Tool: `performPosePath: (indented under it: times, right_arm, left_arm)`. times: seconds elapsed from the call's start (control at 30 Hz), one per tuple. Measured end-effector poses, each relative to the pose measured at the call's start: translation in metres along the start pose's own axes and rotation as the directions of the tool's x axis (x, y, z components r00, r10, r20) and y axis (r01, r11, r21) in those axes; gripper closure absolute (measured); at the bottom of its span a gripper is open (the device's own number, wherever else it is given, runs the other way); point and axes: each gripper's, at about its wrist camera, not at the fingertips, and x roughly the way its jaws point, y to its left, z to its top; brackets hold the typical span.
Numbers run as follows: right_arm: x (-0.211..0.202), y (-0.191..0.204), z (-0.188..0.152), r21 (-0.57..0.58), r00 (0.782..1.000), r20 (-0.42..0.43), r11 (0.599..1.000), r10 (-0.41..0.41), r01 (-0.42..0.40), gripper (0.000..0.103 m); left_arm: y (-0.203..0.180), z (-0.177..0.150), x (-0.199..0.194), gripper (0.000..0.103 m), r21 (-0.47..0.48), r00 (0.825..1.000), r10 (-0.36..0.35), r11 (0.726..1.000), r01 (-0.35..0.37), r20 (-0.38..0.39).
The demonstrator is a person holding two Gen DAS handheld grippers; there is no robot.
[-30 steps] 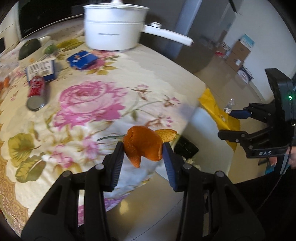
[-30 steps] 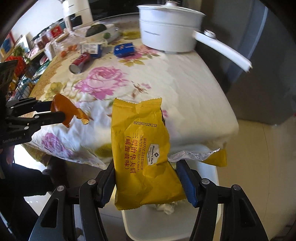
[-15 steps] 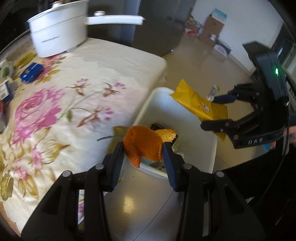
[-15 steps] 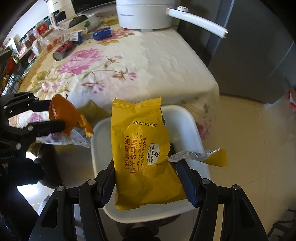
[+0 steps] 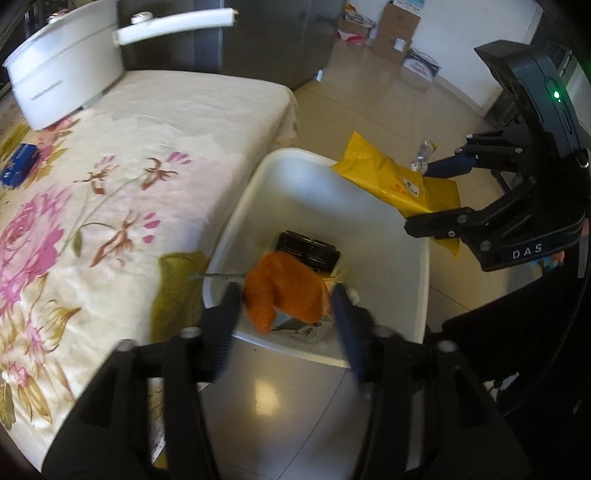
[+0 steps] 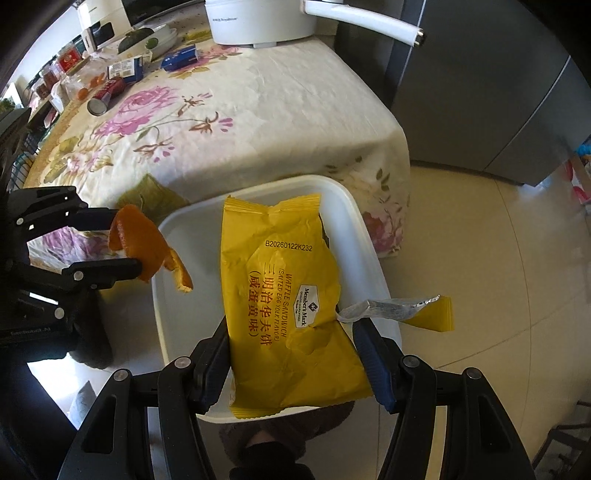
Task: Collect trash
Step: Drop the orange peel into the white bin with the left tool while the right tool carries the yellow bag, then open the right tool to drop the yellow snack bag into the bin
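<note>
My left gripper is shut on an orange peel and holds it over the near edge of a white bin on the floor beside the table. A black packet and crumpled papers lie in the bin. My right gripper is shut on a torn yellow snack wrapper above the same bin. The left gripper with the peel shows at the left of the right wrist view. The right gripper with the wrapper shows at the right of the left wrist view.
A table with a floral cloth stands behind the bin. On it are a white pot with a long handle, a blue packet, a red can and boxes. A grey fridge and cardboard boxes stand further off.
Both grippers have swung from the table to over the white bin, each with its trash still held. The left gripper's jaws have spread slightly around the peel.
</note>
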Motion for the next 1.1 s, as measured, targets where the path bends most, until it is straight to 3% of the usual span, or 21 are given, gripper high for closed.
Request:
performPosePath:
  times: [0.07,0.53,0.67,1.1]
  right_arm:
    - [0.001,-0.001,-0.001,0.001,1.000,-0.003,1.000,-0.002,0.002,0.038]
    - [0.004,-0.001,0.000,-0.004,1.000,-0.011,1.000,-0.008,0.008,0.037]
    - [0.005,0.002,-0.001,0.000,1.000,-0.019,1.000,0.001,-0.001,0.017]
    - [0.002,-0.003,0.006,0.043,1.000,-0.007,0.999,-0.027,0.027,0.016]
  left_arm:
    - [0.001,0.003,-0.003,0.022,-0.001,0.999,0.033,0.999,-0.033,0.031]
    - [0.026,0.003,-0.009,0.019,-0.061,0.990,0.140,0.989,-0.138,0.024]
    - [0.028,0.002,-0.012,0.017,-0.071,0.987,0.157,0.985,-0.155,0.023]
    - [0.041,-0.001,-0.018,0.017,-0.106,0.983,0.180,0.978,-0.178,0.017]
